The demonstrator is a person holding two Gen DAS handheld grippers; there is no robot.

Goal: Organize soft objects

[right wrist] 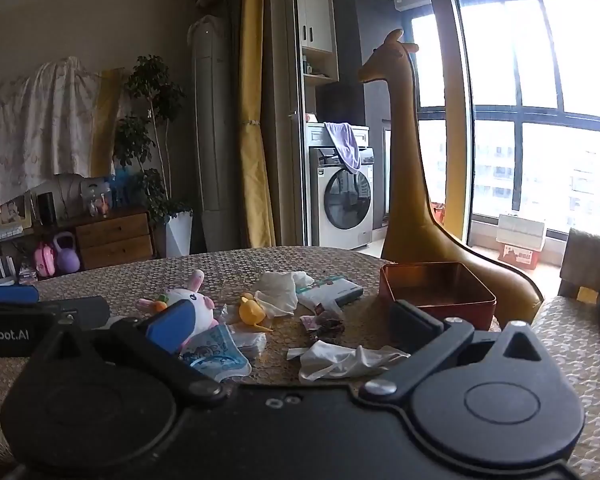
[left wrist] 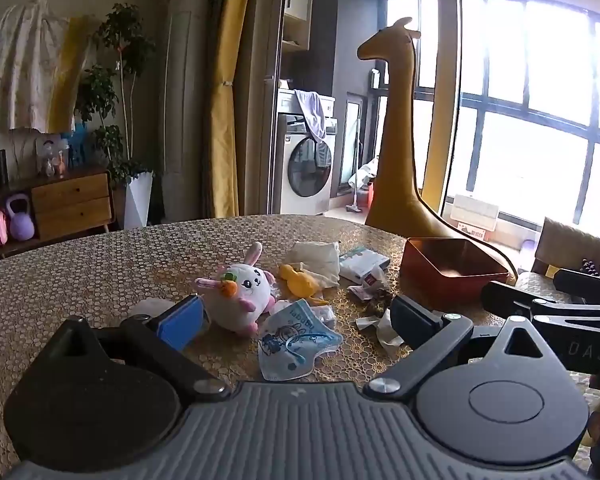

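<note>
Hovering low over the table (left wrist: pixel 80 264), the left gripper (left wrist: pixel 296 316) has its fingers (left wrist: pixel 180 320) wide apart and holds nothing. Just past its blue left finger sits the plush bunny (left wrist: pixel 244 288), white with pink ears and an orange carrot on its head, resting on the table. In front of the bunny, between the two fingers, lies a blue printed face mask (left wrist: pixel 296 344), flat on the tabletop. Behind it to the right is a small yellow soft toy (left wrist: pixel 300 280), touching a crumpled white cloth (left wrist: pixel 316 260) further back. Right of the cloth lies a flat white packet (left wrist: pixel 362 262), with small crumpled wrappers (left wrist: pixel 366 290) just in front of it. A crumpled white tissue (right wrist: pixel 340 360) lies near the right gripper's dark finger. Farther right stands the red box (left wrist: pixel 452 268), open-topped, nothing visible inside; it is near the table's far right edge.

The right gripper (right wrist: pixel 292 328) likewise hovers with fingers (right wrist: pixel 168 324) spread apart, gripping nothing, its blue finger overlapping the bunny in the right wrist view. Behind the table stands a tall yellow giraffe figure (left wrist: pixel 396 128).
</note>
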